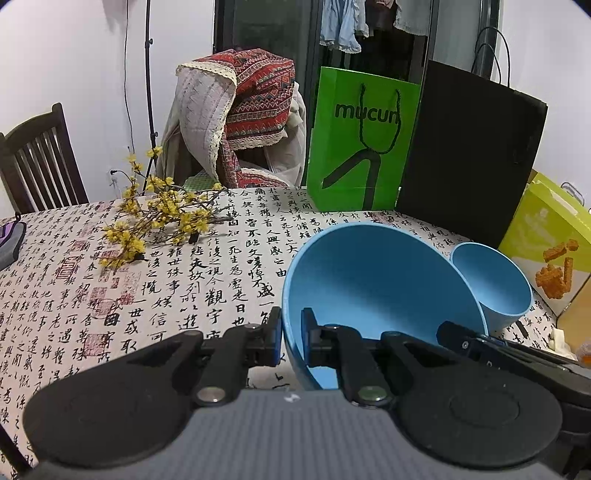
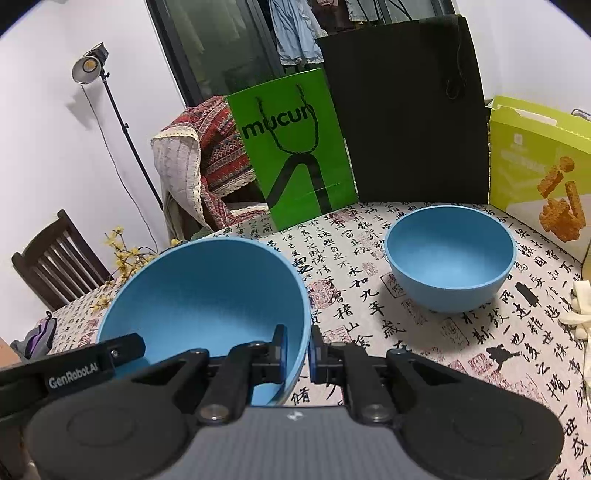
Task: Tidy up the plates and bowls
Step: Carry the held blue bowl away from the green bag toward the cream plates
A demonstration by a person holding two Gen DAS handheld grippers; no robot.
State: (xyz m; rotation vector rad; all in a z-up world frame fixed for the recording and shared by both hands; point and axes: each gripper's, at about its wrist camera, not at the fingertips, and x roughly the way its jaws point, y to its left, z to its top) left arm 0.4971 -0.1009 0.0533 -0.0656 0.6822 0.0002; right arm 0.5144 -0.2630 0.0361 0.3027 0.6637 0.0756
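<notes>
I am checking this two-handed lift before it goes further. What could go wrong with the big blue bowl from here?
1. The large blue bowl hangs tilted, pinched only at its thin rim by the left hand-held gripper and right hand-held gripper; it might slip or twist.
2. If the hands drift apart, one grip could pull off.
3. The smaller blue bowl sits close by and could be knocked.

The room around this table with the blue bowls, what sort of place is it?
Most likely a home dining area. A dark wooden slatted chair stands at a table under a calligraphy-print tablecloth, clothes hanging behind the dark glass door suggest a laundry balcony, and a green paper shopping bag stands on the table.
</notes>
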